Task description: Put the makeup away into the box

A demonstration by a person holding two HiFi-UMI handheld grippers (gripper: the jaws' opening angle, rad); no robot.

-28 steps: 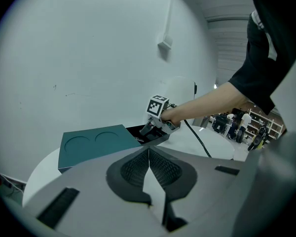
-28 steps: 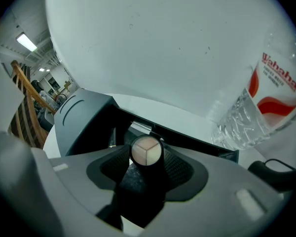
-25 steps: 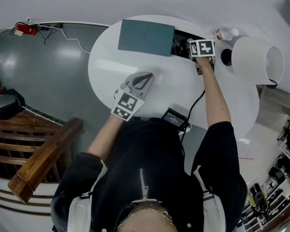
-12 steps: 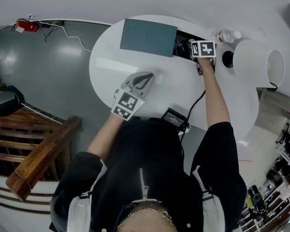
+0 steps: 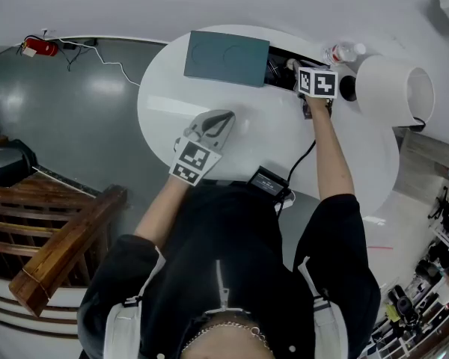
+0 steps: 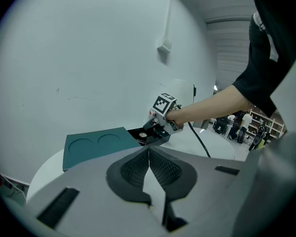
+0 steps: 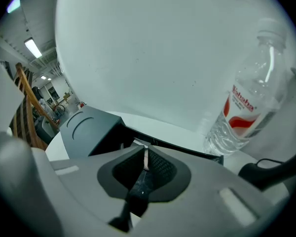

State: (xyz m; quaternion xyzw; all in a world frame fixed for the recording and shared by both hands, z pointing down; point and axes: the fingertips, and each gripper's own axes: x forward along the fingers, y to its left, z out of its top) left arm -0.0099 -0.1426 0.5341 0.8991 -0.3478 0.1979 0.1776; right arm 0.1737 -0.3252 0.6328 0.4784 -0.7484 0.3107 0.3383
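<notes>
Only its own view shows the right gripper (image 7: 145, 148) just clenched to a slit, nothing clearly between. The left gripper (image 6: 149, 150) sits clenched, empty.

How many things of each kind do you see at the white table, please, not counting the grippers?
Teal rectangular box with black open tray: 1
Clear plastic water bottle, red label: 1
Large white cylinder: 1
Small black cabled device at near edge: 1
Total: 4
</notes>
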